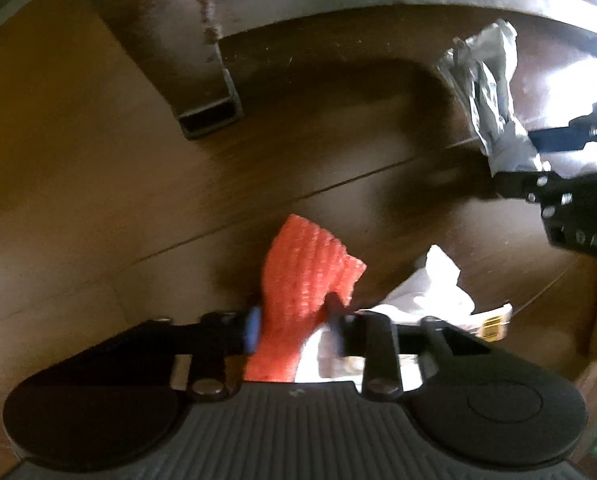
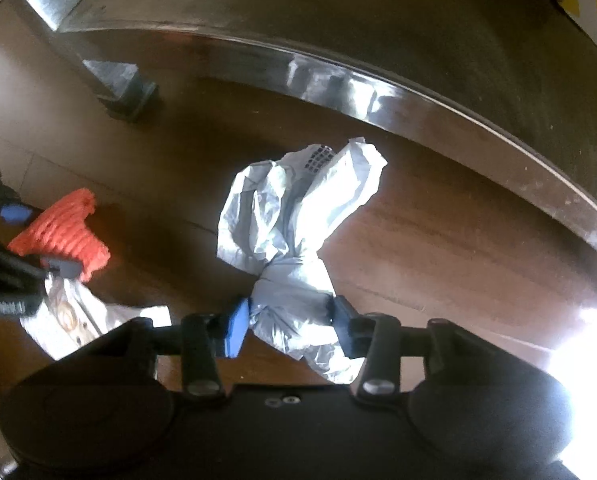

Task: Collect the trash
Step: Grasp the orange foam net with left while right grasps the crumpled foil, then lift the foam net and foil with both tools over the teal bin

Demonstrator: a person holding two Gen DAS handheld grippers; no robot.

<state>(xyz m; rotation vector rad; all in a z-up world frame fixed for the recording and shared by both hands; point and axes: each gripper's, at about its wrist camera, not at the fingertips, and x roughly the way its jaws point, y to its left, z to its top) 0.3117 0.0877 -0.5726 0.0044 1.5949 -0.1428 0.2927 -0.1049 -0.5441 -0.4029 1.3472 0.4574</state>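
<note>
**Both grippers loaded, trash in the air over the floor**

Brown wood-look plank floor (image 1: 98,184) fills both views, with a grey metal table leg (image 1: 206,112) at 11 o'clock in the left view and a curved shiny metal rail (image 2: 338,76) sweeping from 10 to 3 o'clock in the right view.

Left gripper (image 1: 294,328): clenched on an orange-red ribbed foam mesh sleeve (image 1: 310,272), pinched low on the piece so most of it sticks out toward 12 o'clock. Right gripper (image 2: 290,324): clenched on a crumpled silver-white plastic wrapper (image 2: 294,216), pinched at a twisted neck, bulk fanning out toward 12.

More trash lies below: crumpled white paper with a printed packet (image 1: 430,292) at 4 o'clock of the left gripper. Can't tell whether it's on the floor or already in a container.

Risks, my read:
- Foam sleeve is springy and compressible; a small slackening could let it pop out.
- Wrapper grip is on thin slick film, and the loose bulk could drag and slide out if swung fast.
- Both tools are close together, so a collision is likely if both head for one drop spot.

View differences:
- Left view shows the right gripper's body at 3 o'clock, holding the wrapper.
- Right view shows the left fingers (image 2: 14,214) on the sleeve at 9 o'clock, plus a dot-grid print on the wrapper.
- No bin identifiable in either view.
</note>
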